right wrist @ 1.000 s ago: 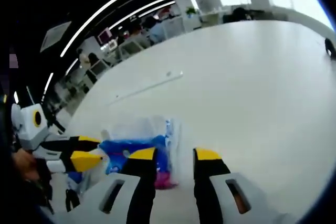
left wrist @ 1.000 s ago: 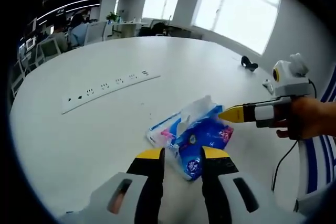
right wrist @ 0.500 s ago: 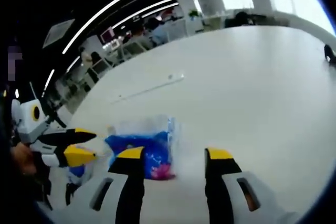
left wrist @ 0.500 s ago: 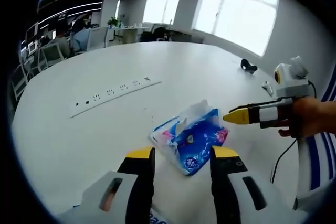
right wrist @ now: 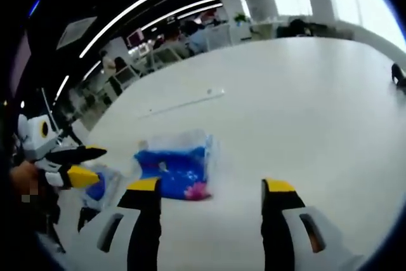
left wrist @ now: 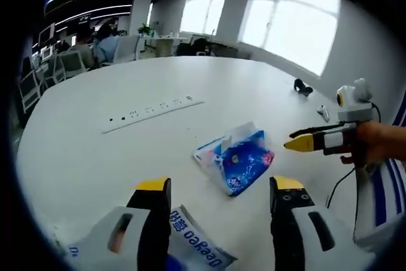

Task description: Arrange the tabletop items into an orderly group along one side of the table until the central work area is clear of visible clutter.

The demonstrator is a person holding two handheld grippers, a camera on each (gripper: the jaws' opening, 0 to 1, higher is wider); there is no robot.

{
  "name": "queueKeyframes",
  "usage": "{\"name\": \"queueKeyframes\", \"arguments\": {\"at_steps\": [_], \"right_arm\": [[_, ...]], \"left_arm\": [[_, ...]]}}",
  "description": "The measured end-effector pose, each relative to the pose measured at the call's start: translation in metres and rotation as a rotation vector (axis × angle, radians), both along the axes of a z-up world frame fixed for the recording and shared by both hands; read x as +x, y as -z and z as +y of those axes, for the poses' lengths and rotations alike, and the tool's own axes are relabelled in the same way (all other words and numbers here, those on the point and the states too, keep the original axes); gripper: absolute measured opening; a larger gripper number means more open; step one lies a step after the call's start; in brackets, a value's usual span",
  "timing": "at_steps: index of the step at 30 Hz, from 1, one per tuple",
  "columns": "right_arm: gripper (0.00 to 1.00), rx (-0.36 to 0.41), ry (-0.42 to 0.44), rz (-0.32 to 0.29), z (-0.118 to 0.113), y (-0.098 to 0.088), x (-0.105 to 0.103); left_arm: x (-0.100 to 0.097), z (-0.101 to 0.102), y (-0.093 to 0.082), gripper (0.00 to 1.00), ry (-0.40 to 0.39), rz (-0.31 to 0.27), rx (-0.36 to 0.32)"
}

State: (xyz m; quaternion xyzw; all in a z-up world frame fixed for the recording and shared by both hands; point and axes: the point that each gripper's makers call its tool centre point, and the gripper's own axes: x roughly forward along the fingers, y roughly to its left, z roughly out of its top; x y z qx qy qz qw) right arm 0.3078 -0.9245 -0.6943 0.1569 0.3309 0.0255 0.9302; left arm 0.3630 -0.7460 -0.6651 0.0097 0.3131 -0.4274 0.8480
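Left gripper view: tissue pack (left wrist: 236, 163) on table (left wrist: 95, 150) | both grippers' jaws spread, empty

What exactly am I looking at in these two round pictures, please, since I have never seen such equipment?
A person holds a hand-held tool with two-jaw tongs in each hand, and a fisheye camera rides on each. The left gripper view looks along the left tongs; the right tongs enter from the right, held by a hand. The right gripper view looks along the right tongs. Both are open and hold nothing. On the white table lie a blue tissue pack, a long white power strip and a printed packet near the left tongs.
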Motion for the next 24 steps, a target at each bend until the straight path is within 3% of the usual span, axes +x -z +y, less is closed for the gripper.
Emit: {"name": "queueKeyframes", "arguments": {"at_steps": [14, 24], "right_arm": [[0.77, -0.025, -0.045, -0.011, 0.006, -0.014, -0.019], [0.84, -0.046, -0.105, -0.034, 0.022, -0.032, -0.026]], "left_arm": [[-0.016, 0.02, -0.025, 0.85, -0.005, -0.034, -0.058], [-0.028, 0.048, -0.042, 0.95, -0.037, -0.046, -0.093]]}}
